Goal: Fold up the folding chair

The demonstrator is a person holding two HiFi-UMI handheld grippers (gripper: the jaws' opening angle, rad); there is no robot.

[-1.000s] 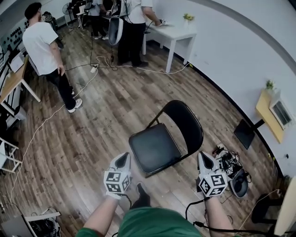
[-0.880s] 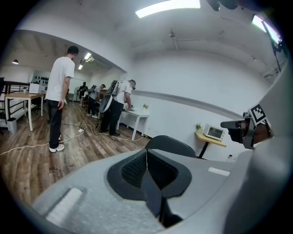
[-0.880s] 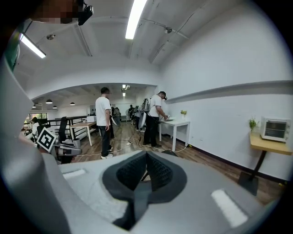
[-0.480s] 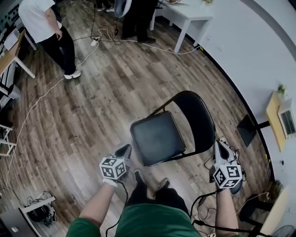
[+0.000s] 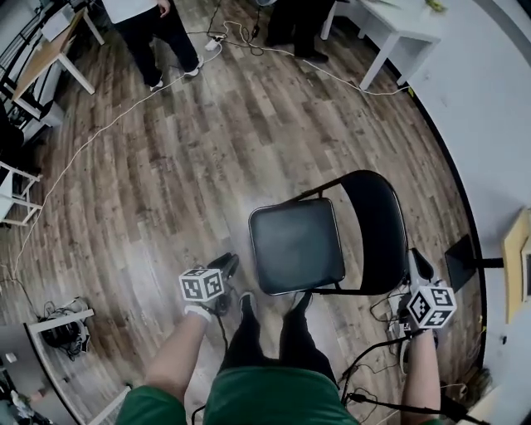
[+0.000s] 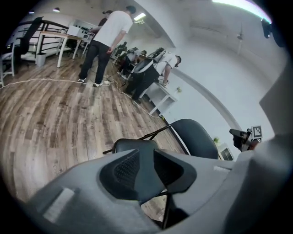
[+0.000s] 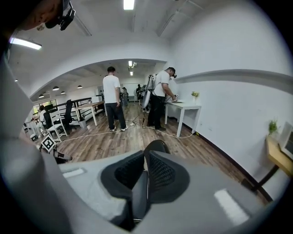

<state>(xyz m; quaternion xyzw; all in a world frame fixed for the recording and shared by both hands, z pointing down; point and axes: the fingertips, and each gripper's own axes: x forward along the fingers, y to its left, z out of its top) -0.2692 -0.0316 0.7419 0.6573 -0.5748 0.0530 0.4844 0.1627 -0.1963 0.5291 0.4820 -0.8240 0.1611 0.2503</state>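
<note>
**Presently Unfolded and Ungripped**

Finds the folding chair point(image 5: 319, 249) set up on the wooden floor point(image 5: 166, 166), centre to centre-right of the head view. Notes the seat point(image 5: 290, 241) level and facing up, with the backrest point(image 5: 377, 224) raised along its right side.

Places the left gripper point(image 5: 225, 266) at lower centre-left, just beside the seat's lower left corner and apart from it. Confirms in the left gripper view jaws parted with a clear gap, having just been opening, with nothing between the pads. Sights the seat's near edge and the backrest beyond that gap.

Places the right gripper point(image 5: 417, 262) at the lower right, just beside the backrest's lower right edge. Records in the right gripper view only a narrow slit between the jaws, likewise just been opening. Sees the backrest edge-on in line with the slit; cannot tell whether either pad touches it. Logs both tools as released, neither grasping the chair.

Notes the wearer's legs point(image 5: 265, 340) at bottom centre, feet near the seat's lower edge. Notes also a white table point(image 5: 404, 29) at the upper right, a cable point(image 5: 83, 149) trailing across the floor at left, one standing person point(image 5: 158, 25) at the upper left and a second person point(image 5: 294, 25) at top centre, all well apart from the chair.
</note>
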